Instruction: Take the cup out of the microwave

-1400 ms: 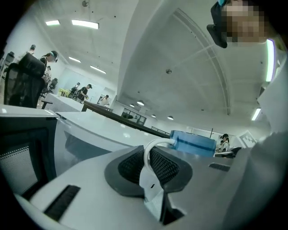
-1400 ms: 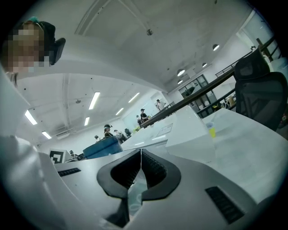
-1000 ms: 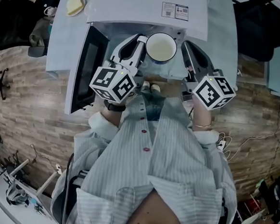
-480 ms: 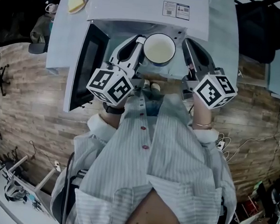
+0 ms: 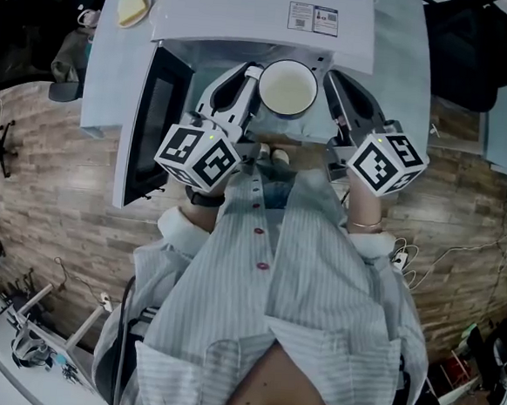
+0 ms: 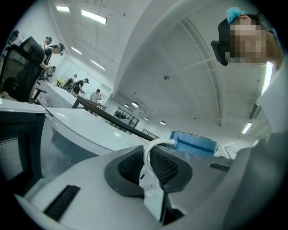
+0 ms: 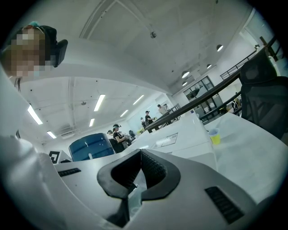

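Observation:
From above, the cup (image 5: 288, 86), white inside, hangs just in front of the white microwave (image 5: 251, 14), whose dark door (image 5: 150, 128) stands open to the left. My left gripper (image 5: 257, 72) is at the cup's left side. In the left gripper view its pads (image 6: 164, 166) are shut on the cup's white handle (image 6: 155, 143), and the cup's blue wall (image 6: 193, 143) shows just beyond. My right gripper (image 5: 333, 79) is at the cup's right, apart from it. Its jaws (image 7: 140, 155) meet at the tips with nothing between them, and the blue cup (image 7: 92, 146) shows to their left.
The microwave stands on a white table (image 5: 103, 63) with a small plate of food (image 5: 133, 6) at its far left corner. A yellow paper cup (image 7: 215, 135) stands on the table. Wooden floor (image 5: 45, 181) lies on both sides, with cables at the right. People stand far off.

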`<state>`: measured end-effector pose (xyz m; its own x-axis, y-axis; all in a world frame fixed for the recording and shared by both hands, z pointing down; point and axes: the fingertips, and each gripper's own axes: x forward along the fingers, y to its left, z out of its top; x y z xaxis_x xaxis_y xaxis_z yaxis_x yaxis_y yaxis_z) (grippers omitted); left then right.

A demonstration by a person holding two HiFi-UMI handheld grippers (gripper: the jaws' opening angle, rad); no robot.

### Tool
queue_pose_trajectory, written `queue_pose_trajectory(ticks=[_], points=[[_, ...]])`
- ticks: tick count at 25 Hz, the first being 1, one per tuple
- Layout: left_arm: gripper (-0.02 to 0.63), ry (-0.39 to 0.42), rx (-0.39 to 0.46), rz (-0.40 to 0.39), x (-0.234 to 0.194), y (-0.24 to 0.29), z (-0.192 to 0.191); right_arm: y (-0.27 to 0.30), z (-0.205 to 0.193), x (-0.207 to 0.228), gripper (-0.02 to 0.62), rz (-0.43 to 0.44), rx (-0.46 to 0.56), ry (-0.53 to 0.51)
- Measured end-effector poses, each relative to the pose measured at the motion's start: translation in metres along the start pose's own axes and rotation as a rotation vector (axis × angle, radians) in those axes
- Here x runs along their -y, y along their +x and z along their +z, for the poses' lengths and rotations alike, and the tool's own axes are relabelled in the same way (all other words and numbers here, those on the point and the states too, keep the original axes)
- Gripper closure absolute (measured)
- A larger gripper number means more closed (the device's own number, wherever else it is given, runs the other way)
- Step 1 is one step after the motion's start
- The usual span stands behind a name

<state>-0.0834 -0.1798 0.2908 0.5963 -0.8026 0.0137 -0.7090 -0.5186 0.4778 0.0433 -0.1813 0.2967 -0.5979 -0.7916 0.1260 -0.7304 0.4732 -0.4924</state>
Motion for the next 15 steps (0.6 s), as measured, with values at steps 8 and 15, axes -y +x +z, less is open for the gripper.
queue_pose_trajectory(ticks=[8, 15], points=[[0.558, -0.004, -0.003, -0.017, 0.0034, 0.0012, -0.0005, -0.0006, -0.0043, -0.0021, 0.563, 0.003, -0.021, -0.001], [0.558, -0.009, -0.008, -0.014, -0.0034, 0.0017, -0.0025, 0.0067, -0.0105, -0.001, 0.563, 0.011, -0.039, 0.006]])
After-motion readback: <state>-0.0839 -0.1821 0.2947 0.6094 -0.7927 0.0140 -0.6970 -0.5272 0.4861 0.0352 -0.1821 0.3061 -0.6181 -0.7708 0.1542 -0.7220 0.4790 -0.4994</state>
